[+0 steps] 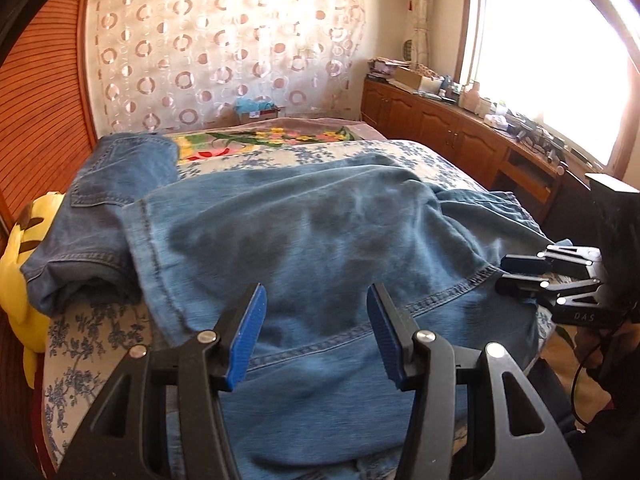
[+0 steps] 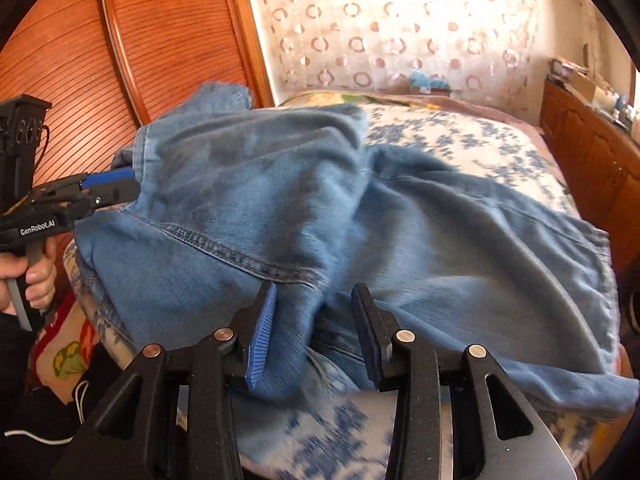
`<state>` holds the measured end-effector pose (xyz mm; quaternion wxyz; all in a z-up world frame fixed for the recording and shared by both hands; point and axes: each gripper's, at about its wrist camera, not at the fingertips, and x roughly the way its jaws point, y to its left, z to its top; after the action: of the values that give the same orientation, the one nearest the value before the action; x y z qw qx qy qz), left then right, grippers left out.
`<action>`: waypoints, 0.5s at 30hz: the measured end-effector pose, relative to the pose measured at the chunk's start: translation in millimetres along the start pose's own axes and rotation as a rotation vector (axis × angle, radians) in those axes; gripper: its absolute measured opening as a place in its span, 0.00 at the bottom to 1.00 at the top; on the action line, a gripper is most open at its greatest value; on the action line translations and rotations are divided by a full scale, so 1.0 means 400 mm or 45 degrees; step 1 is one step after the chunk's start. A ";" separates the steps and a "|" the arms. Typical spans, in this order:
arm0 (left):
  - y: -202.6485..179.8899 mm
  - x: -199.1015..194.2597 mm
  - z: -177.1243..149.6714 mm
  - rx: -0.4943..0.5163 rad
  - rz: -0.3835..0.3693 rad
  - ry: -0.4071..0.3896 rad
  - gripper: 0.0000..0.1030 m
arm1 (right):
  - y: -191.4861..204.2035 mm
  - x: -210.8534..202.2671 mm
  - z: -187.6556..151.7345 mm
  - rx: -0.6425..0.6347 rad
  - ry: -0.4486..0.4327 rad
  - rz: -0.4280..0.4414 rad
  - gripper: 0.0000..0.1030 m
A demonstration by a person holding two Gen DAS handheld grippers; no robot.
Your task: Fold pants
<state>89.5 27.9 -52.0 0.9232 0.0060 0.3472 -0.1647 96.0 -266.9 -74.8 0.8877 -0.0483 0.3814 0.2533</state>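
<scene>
The light blue jeans (image 1: 328, 240) are lying spread and rumpled over the near part of the bed (image 1: 404, 152), which is wearing a white cover with blue flowers. In the left wrist view, the left tongs (image 1: 316, 336) are hanging just above the denim with their 2 blue pads (image 1: 248, 340) standing wide apart, and no cloth is sitting between them. A stitched seam is running across the fabric just in front of them.

In the right wrist view, the right tongs (image 2: 314, 332) are also standing apart, and a raised fold of the jeans (image 2: 320, 216) is lying in the gap, pressing against the left blue pad (image 2: 262, 344); the other finger is not touching it as far as I can tell. The left tongs (image 2: 116, 184) are showing here from the side, reaching to the edge of the cloth, with a hand (image 2: 34, 280) gripping the handle below.

A 2nd, darker pair of jeans (image 1: 108, 216) is resting folded at the far left side of the bed, just beside the light pair. A yellow plush toy (image 1: 20, 264) is lying at the left edge of the bed. Wooden cabinets (image 1: 448, 132) are standing along the right wall under a bright window (image 1: 552, 56).
</scene>
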 end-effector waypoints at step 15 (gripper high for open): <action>-0.124 0.010 0.040 0.092 -0.100 -0.038 0.70 | -0.223 -0.223 -0.077 0.162 -0.095 -0.332 0.40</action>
<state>87.4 -22.2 -37.3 0.9204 0.0231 0.3271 -0.2131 67.5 -389.8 -43.4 0.9279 -0.0317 0.3539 0.1127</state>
